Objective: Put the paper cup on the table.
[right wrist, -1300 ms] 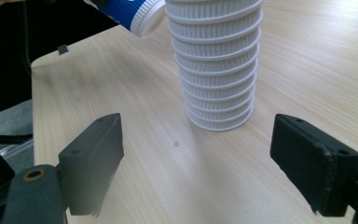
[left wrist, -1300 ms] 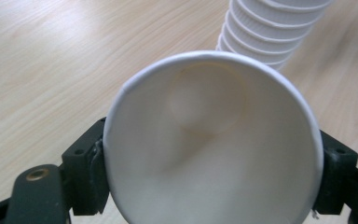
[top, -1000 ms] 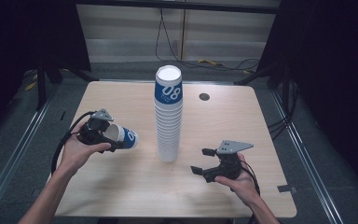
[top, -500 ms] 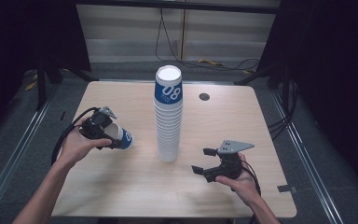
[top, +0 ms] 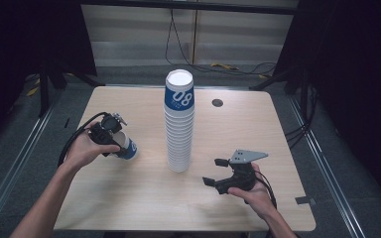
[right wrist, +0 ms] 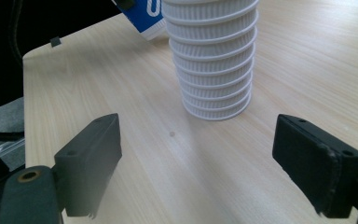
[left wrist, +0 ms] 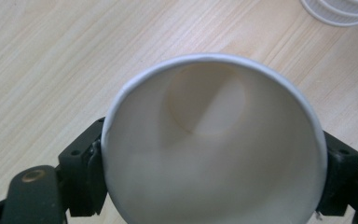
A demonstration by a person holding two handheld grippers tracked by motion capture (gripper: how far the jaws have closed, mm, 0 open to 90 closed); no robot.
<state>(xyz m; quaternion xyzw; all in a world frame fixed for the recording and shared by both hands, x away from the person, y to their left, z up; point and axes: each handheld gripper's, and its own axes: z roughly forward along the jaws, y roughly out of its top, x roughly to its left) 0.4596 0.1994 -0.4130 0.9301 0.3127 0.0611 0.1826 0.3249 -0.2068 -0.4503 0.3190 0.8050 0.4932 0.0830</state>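
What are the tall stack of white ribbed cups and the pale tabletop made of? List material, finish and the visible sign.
Tall stack of white ribbed cups: likely paper, matte; thin rolled rims, printed blue band on the top cup. The single blue-and-white cup clamped in the left gripper looks the same, with a dull, seamed inside.
Pale tabletop: wood or wood-look laminate, smooth low sheen; straight fine grain lines.

Left tool [top: 115,141] clamped tight; right tool [top: 217,172] gapes wide, low.

The cup stack [top: 179,124] stands mid-table [top: 129,203] — a tilted single cup [top: 127,147] to its left.
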